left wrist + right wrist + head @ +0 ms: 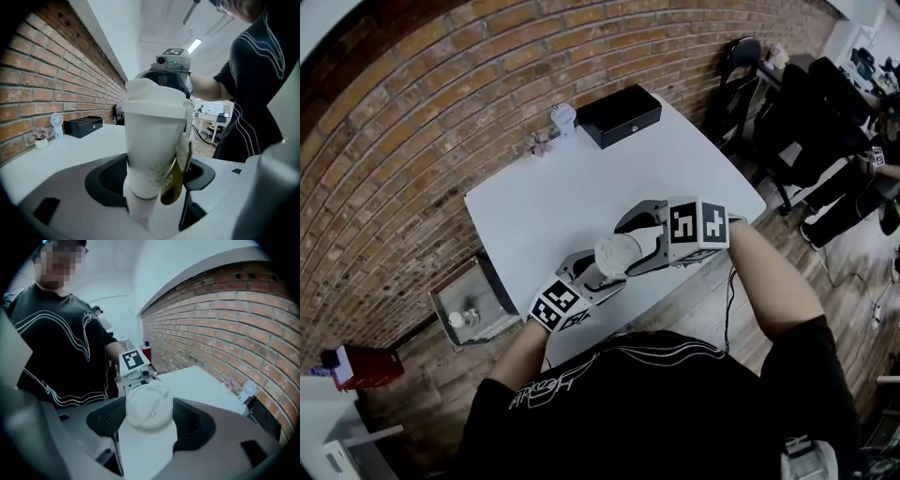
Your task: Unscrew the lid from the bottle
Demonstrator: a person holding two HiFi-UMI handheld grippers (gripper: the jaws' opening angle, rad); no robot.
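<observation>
Pinching the tapered white bottle (154, 140) low on its smooth body, the left gripper (150, 183) is closed on it above the white table (539, 202), while the round lid (147, 408) is clamped between the right gripper's (149, 417) ribbed dark pads (193, 422). The lid is best turned squarely, the slick body being held steady.

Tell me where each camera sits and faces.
Head view: on the head, facing down at table, left gripper, right gripper; forearms, chest show.
Left gripper view: on that gripper, facing along its jaws at the bottle; torso shows.
Right gripper view: on that gripper, facing down onto the lid; torso shows.
Shared by all: the bottle.
</observation>
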